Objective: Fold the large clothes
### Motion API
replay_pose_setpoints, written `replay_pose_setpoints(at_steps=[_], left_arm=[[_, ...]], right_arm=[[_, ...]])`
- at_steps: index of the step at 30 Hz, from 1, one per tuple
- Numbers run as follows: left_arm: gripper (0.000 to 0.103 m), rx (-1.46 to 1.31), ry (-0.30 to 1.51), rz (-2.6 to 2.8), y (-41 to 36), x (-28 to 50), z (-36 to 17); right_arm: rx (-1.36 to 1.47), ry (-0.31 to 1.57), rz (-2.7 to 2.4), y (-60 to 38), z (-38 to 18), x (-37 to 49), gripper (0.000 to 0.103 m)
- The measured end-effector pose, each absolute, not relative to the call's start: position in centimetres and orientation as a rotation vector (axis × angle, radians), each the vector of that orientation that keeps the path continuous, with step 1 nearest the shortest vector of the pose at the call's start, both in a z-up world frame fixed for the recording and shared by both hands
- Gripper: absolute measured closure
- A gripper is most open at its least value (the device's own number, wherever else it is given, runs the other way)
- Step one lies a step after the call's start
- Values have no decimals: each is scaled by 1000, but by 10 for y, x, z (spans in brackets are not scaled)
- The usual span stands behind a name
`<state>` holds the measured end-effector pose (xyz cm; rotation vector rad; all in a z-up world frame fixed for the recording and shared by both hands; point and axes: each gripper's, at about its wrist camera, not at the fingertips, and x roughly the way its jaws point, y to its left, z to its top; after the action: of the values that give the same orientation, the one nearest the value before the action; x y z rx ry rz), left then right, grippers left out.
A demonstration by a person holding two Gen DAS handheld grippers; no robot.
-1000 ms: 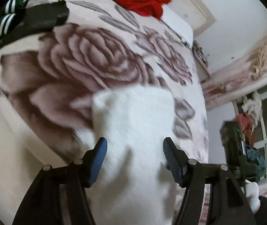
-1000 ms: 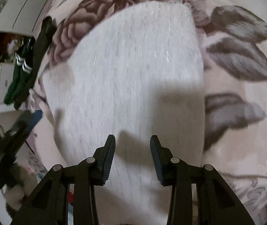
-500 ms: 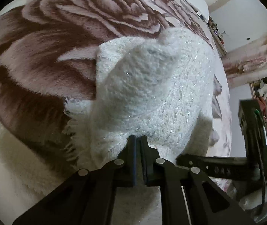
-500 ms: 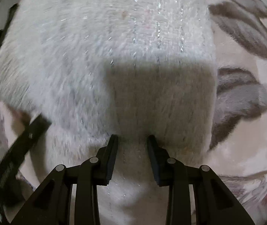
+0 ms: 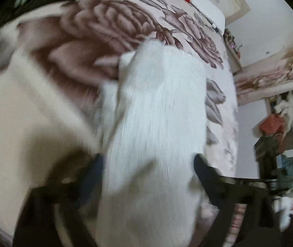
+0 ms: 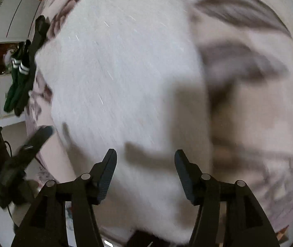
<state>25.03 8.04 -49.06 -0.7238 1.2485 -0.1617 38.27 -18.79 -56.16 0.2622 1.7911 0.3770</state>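
Floral bedspread (image 5: 43, 107) — white sweater (image 5: 158, 107) below both jaws, just opened, gripping nothing.

Your fuzzy white sweater (image 5: 158, 123) lies folded into a long, flat bundle on the rose-patterned bed (image 5: 43, 113), running from six toward twelve o'clock, glittery threads catching light.

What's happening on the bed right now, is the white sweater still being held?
No. A person with two handheld grippers is folding a fluffy white knitted garment on the rose-patterned blanket. The left gripper and right gripper have both just been opening; their jaws stand apart above the garment, gripping nothing. The garment lies folded in a compact rectangle. Both views are motion-blurred.
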Motion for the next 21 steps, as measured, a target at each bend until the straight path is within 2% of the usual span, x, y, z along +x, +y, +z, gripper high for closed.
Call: replay_pose_setpoints(at_steps=[5, 7, 8, 9, 10, 12, 14, 18, 21], left_arm=[[12, -841, 1403, -26, 70, 168, -528], [17, -885, 1425, -7, 61, 143, -542], [49, -904, 1415, 4, 54, 131, -546], [92, -898, 1417, 22, 48, 123, -549], [92, -893, 1400, 33, 44, 117, -547], [92, -901, 1343, 38, 41, 109, -536], [93, -897, 1316, 40, 40, 103, -522], [93, -896, 1326, 34, 41, 91, -520], [91, -867, 1383, 31, 42, 86, -551]], right_arm=[[337, 1925, 366, -236, -599, 307, 42], [394, 1995, 364, -251, -622, 258, 42], [414, 2018, 366, -252, -631, 246, 42], [421, 2028, 366, -254, -639, 237, 42], [414, 2019, 367, -255, -642, 234, 43], [361, 1962, 340, -258, -637, 223, 67], [350, 1933, 342, -268, -627, 215, 79], [328, 1902, 350, -263, -614, 203, 82], [268, 1909, 353, -237, -629, 207, 82]])
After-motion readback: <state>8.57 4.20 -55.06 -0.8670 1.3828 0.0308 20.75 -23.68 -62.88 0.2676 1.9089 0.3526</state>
